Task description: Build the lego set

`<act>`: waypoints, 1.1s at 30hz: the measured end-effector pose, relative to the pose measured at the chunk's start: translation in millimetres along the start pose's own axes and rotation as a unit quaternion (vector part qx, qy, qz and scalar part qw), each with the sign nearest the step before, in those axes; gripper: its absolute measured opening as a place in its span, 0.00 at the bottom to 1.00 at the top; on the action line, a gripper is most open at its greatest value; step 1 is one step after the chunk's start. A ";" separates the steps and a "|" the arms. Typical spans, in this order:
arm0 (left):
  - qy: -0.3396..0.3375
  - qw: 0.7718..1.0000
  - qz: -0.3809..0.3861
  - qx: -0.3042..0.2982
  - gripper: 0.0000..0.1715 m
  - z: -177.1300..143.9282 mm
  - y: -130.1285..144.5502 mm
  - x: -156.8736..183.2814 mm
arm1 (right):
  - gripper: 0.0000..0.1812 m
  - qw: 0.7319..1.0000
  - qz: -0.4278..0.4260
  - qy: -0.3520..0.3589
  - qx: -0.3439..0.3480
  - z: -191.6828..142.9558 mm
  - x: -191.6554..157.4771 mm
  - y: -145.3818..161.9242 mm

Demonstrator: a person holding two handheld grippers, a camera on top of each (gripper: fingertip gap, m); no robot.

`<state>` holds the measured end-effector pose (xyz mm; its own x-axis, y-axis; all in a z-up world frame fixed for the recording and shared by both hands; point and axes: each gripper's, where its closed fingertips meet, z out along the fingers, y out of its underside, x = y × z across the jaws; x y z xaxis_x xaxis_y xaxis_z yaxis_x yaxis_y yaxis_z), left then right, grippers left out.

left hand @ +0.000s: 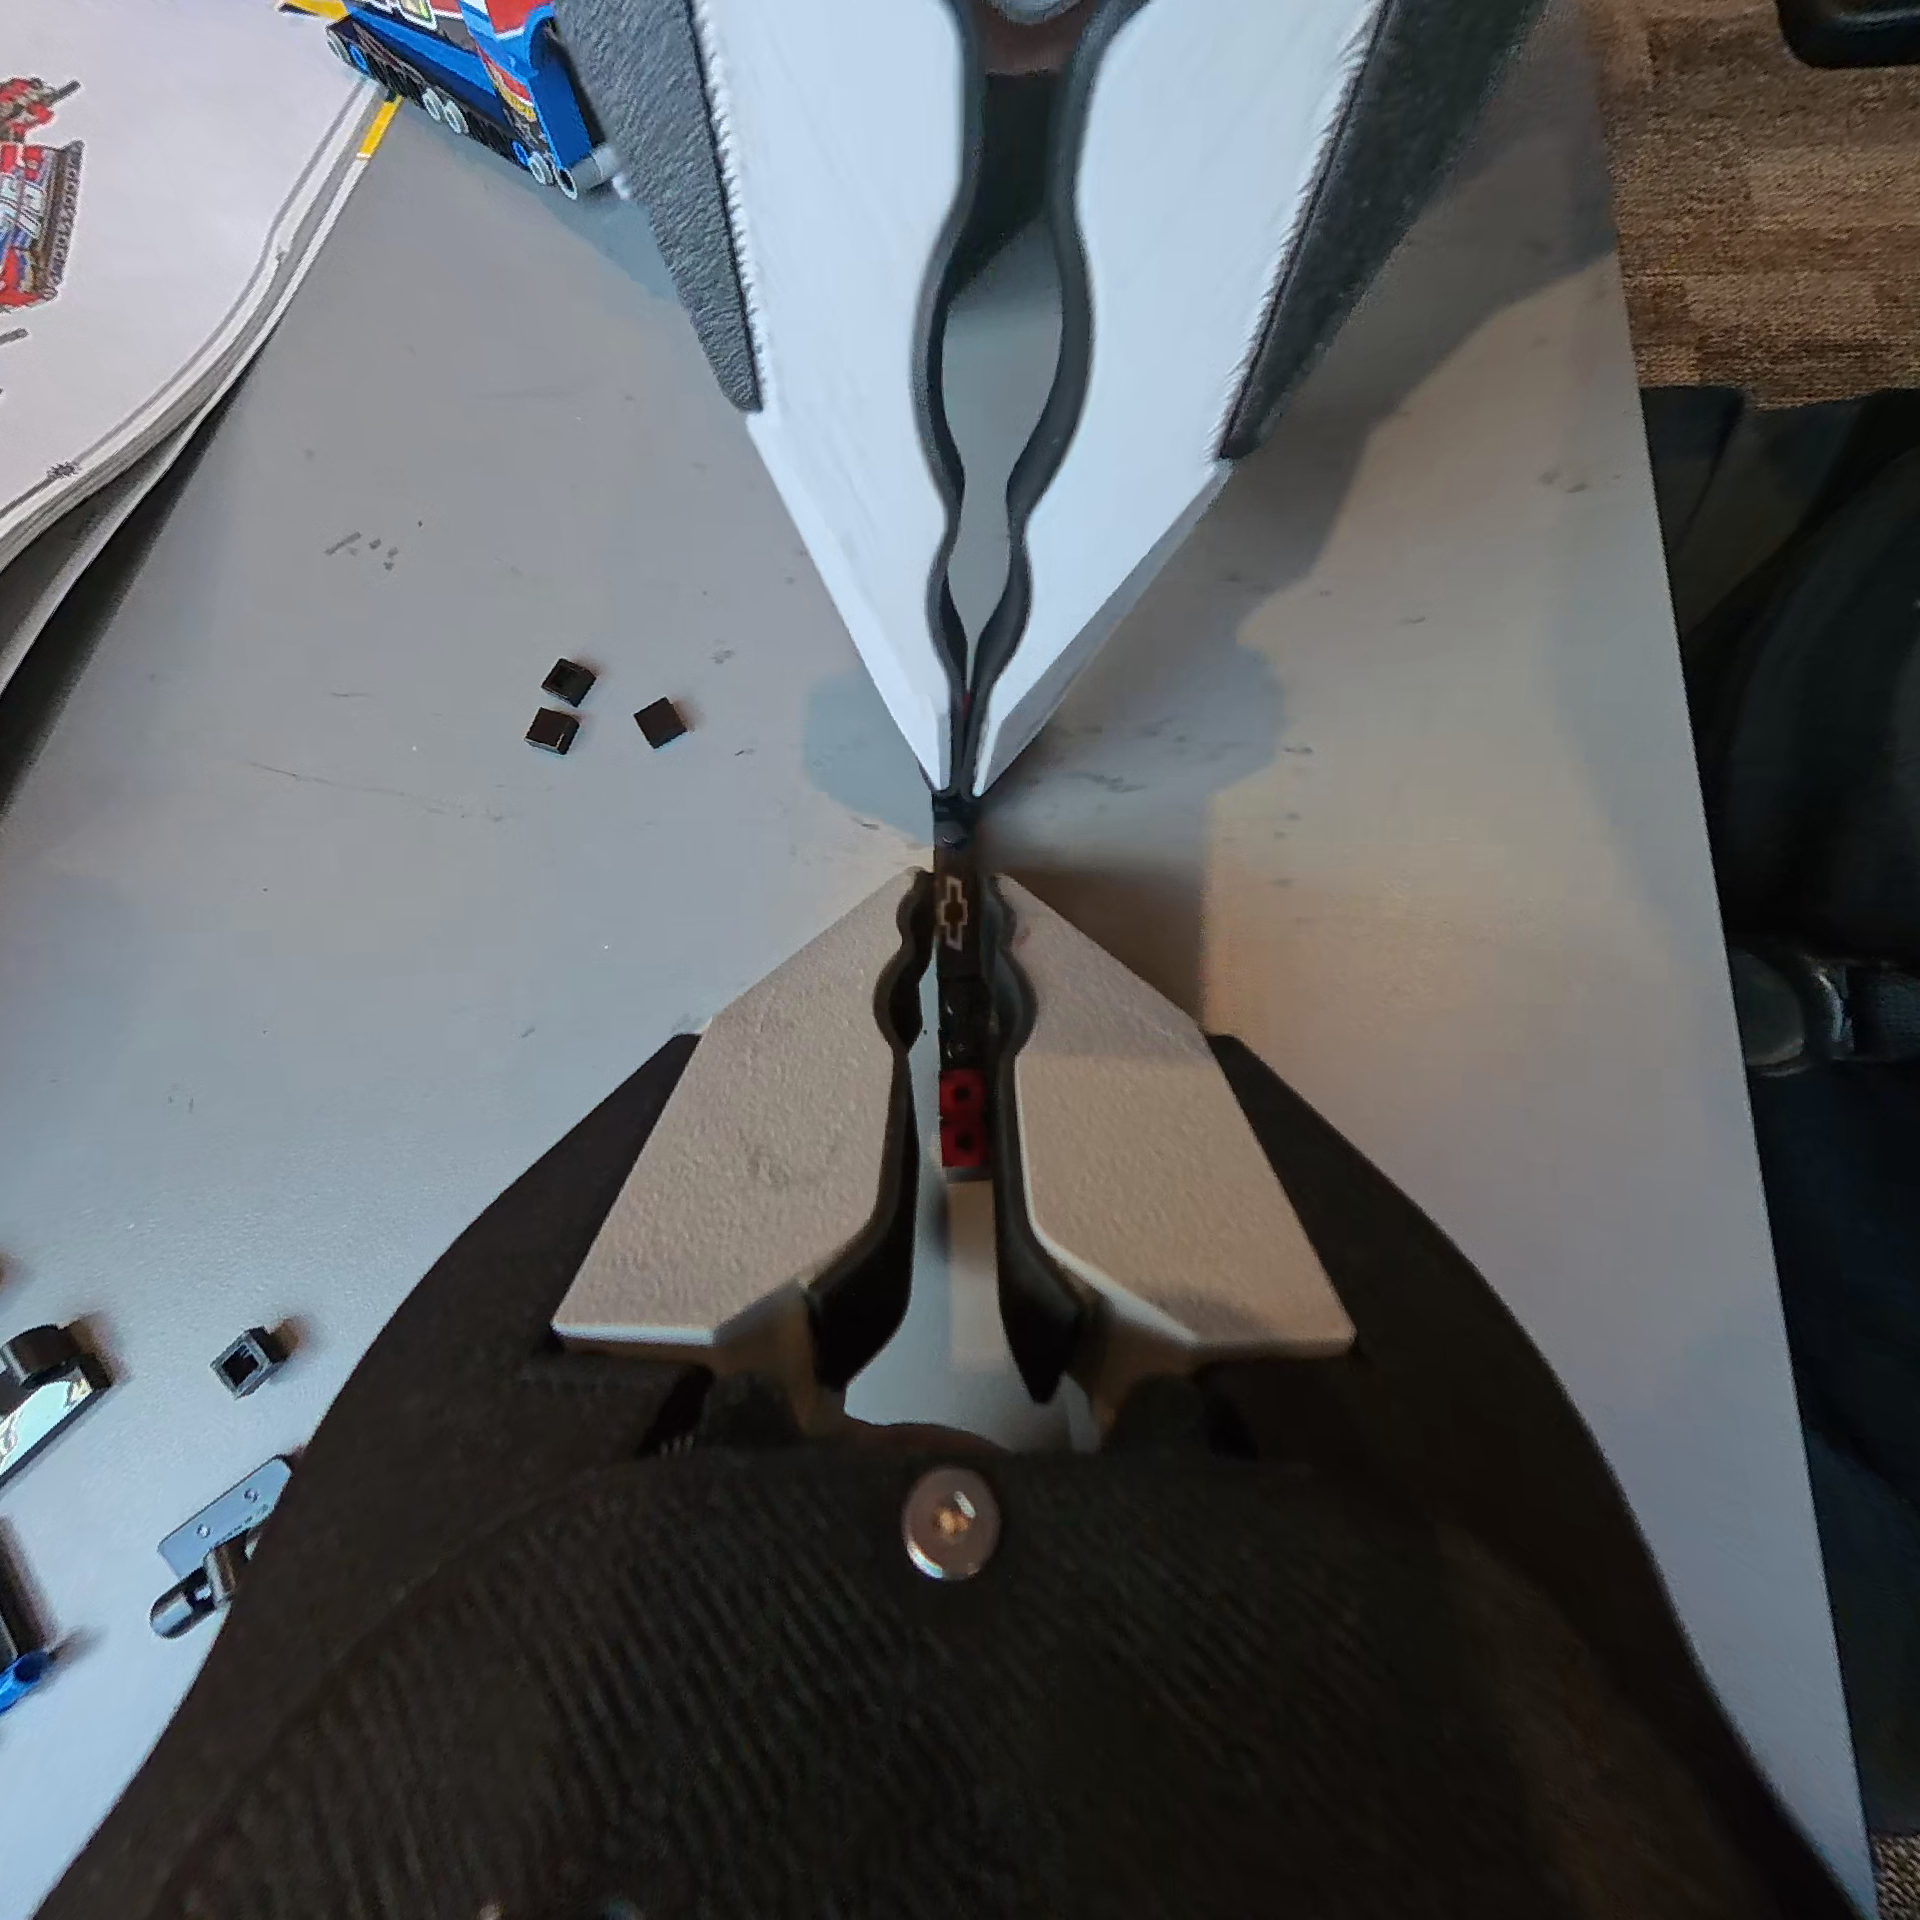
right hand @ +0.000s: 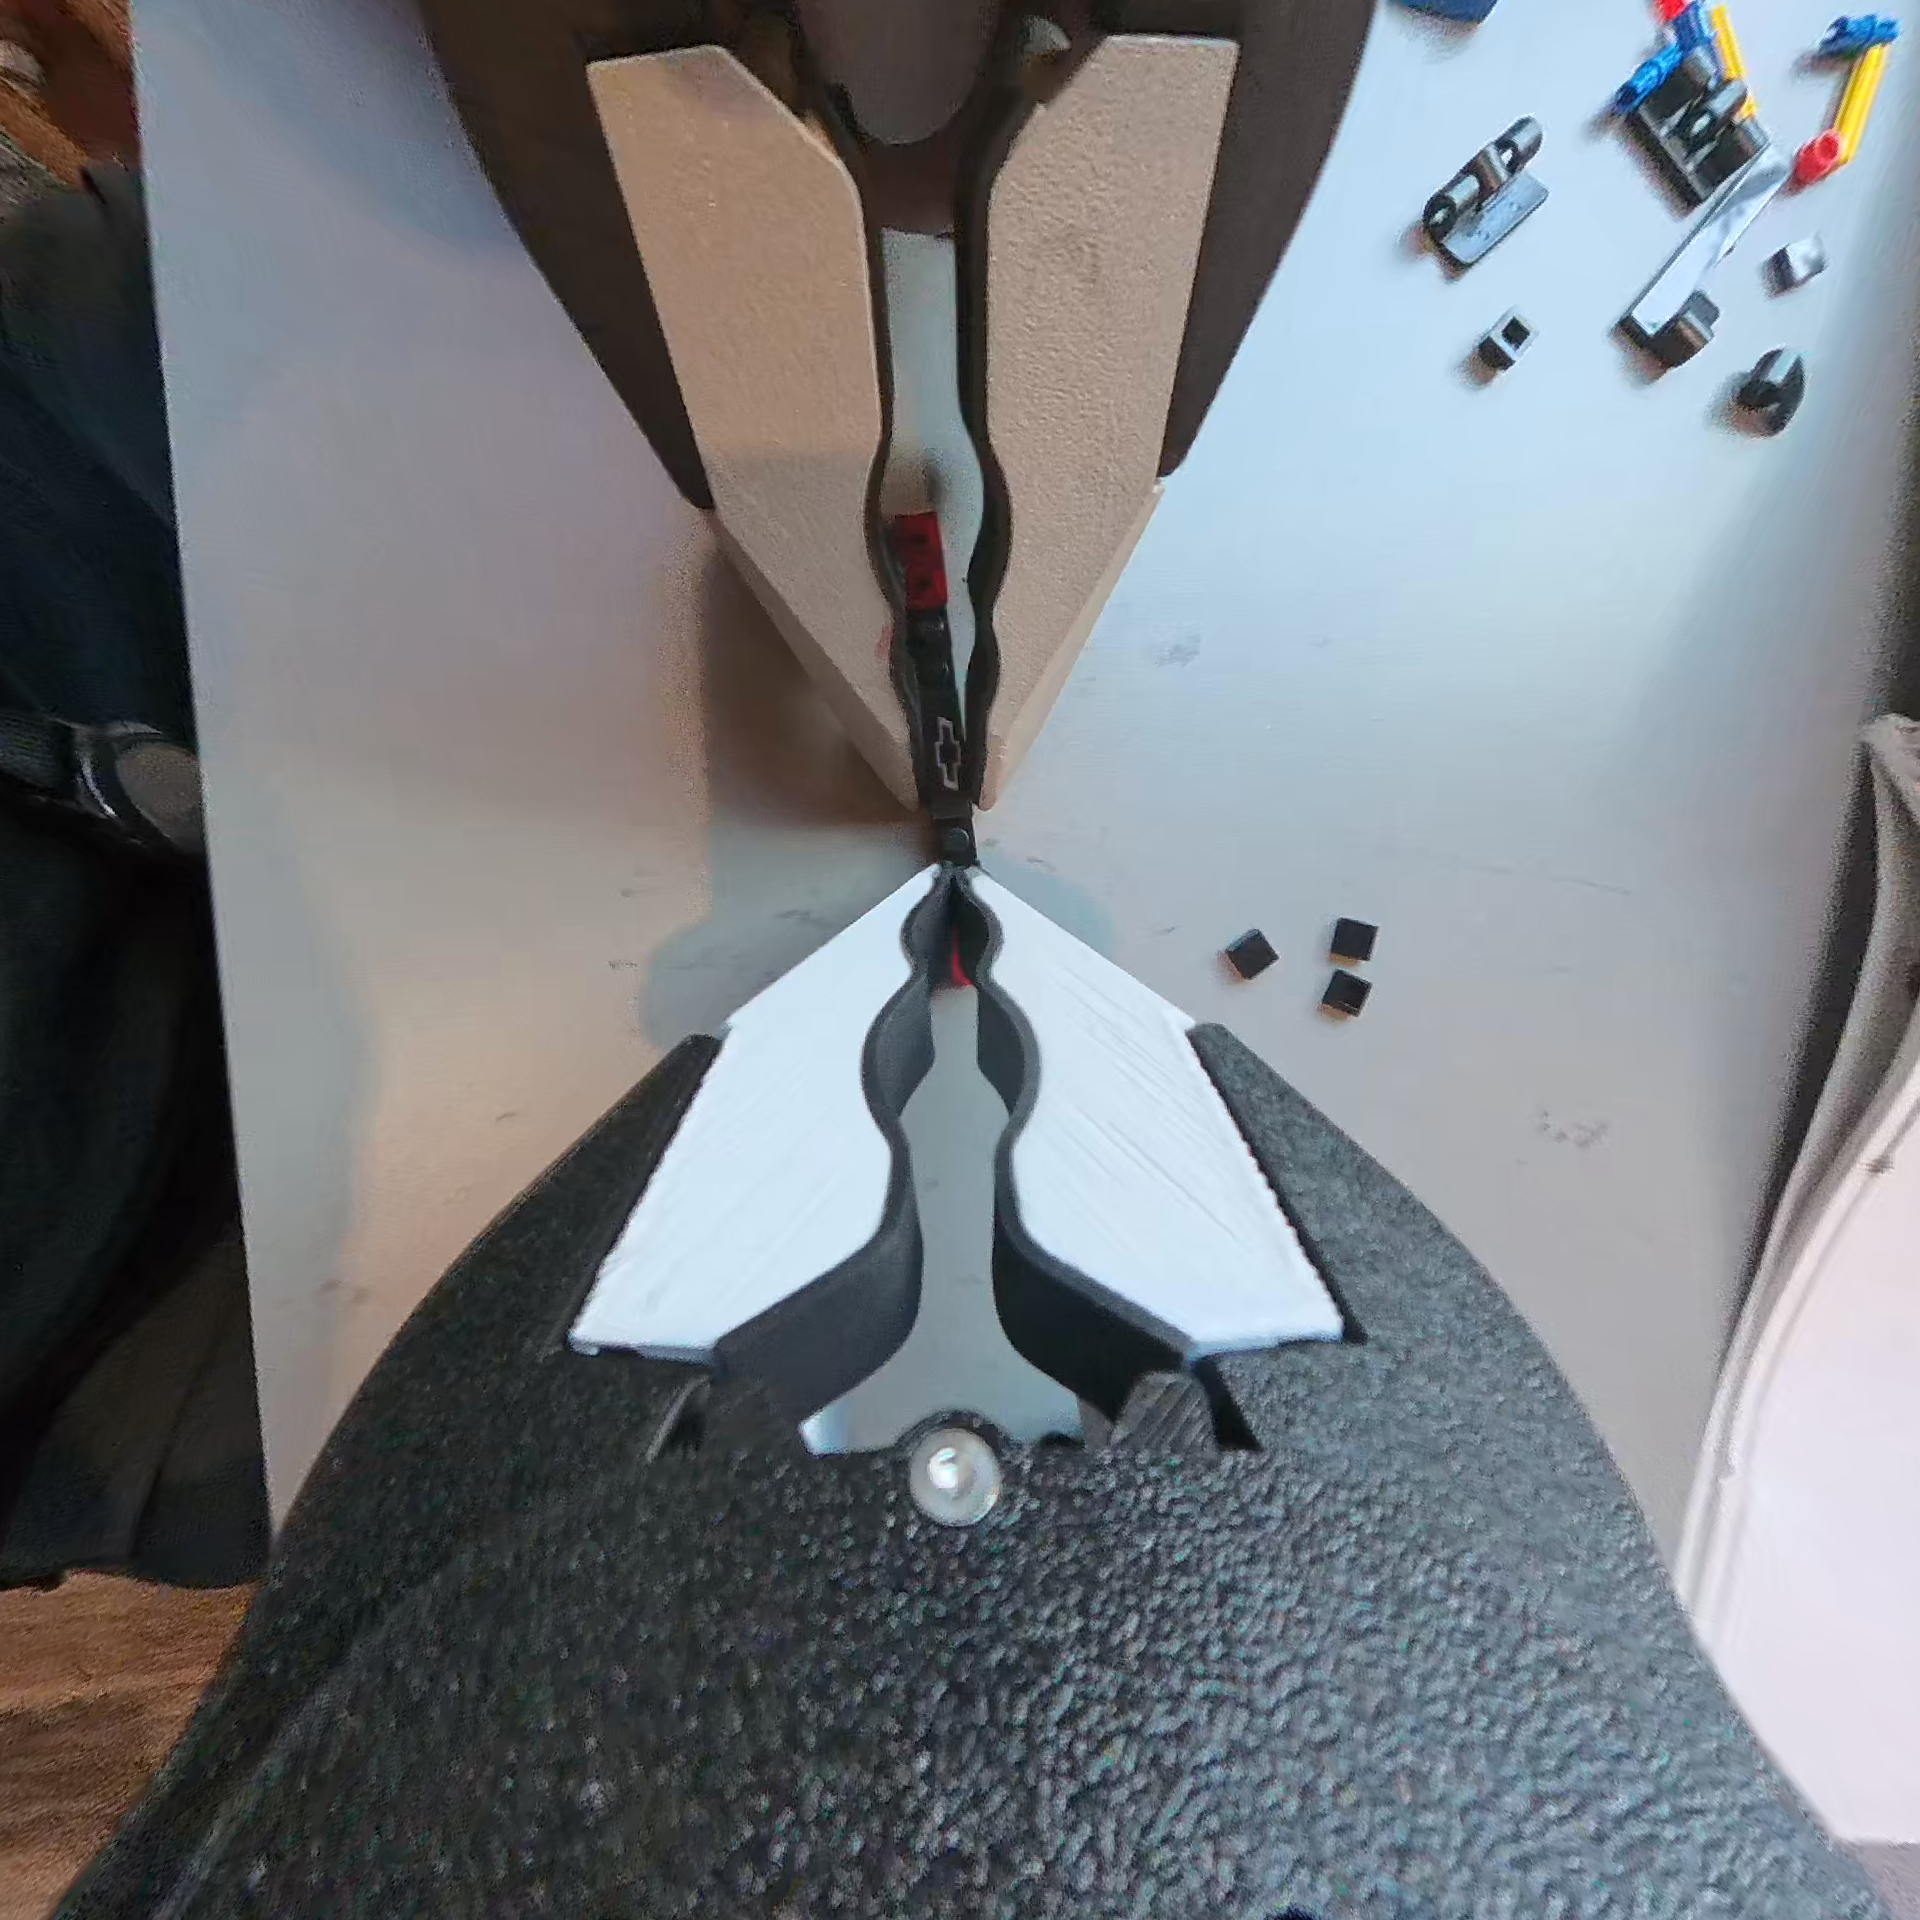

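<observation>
— What have I got in the left gripper (left hand: 954, 883)?

— I see its grey fingers closed down on a narrow black lego strip with a gold outline emblem and a red brick at its rear end (left hand: 958, 997), held above the pale grey surface (left hand: 436, 935), near its edge that borders the brown carpet.

— And my right gripper (right hand: 951, 881)?

— Its white fingers are pinched almost together, tip to tip with the left one. From the right wrist view I make out a sliver of red between them (right hand: 952, 966), and a small black piece (right hand: 954, 836) sits at the tips, touching the end of the strip. Whether it grips that piece or only meets it, I cannot tell.

— What else lies around?

— Three small black square tiles (left hand: 597, 707) lie loose on the surface, close together. Further toward the far side in the right wrist view I see scattered black, blue, yellow and red parts (right hand: 1704, 125). An open instruction booklet (left hand: 156, 260) and a blue-and-red built truck model (left hand: 478, 83) sit at another edge.
</observation>
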<state>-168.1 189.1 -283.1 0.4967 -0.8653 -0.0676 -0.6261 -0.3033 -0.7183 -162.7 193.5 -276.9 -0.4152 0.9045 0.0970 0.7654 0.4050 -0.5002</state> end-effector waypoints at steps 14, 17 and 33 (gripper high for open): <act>-0.002 1.000 0.001 0.000 0.03 0.0 0.1 -0.4 | 0.00 0.989 0.140 -0.022 0.039 -12.4 23.8 -5.9; -0.004 1.000 0.001 0.000 0.03 -0.5 0.4 -0.9 | 0.05 0.982 0.180 0.059 0.011 -12.8 55.1 14.4; -0.009 1.000 0.003 -0.001 0.03 -5.8 5.5 -5.7 | 0.05 0.965 0.249 0.072 -0.052 2.1 66.6 24.4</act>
<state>-177.9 190.1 -282.7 0.5040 -0.8595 -0.0852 -0.6299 -0.2983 -0.7172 -172.7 263.3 -284.5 0.0825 0.9965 -0.0113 0.9004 -0.0793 -0.4277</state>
